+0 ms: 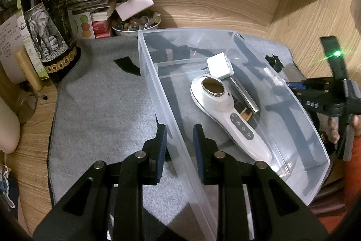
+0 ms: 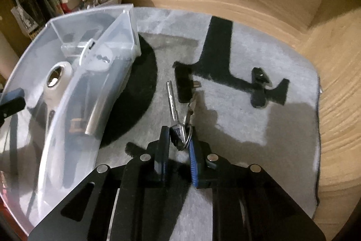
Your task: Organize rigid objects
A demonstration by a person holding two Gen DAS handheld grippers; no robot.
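Note:
A clear plastic bin point(image 1: 180, 150) stands on a grey felt mat point(image 1: 101, 105). In it lie a white handheld device point(image 1: 225, 110) and a metal tool with a square white head point(image 1: 220, 66). My left gripper point(image 1: 179, 139) is open, its jaws straddling the bin's left wall. My right gripper point(image 2: 179, 138) is shut on a bunch of keys point(image 2: 178, 128); a silver key point(image 2: 171, 101) points forward over the mat. The bin point(image 2: 67, 105) is to its left. A black binder clip point(image 2: 260, 85) lies on the mat, far right.
A dark wine bottle point(image 1: 48, 22), papers, small boxes and a bowl of beads point(image 1: 135, 23) crowd the back left corner. Wooden walls close the back and right. Black shapes point(image 2: 216, 49) mark the mat.

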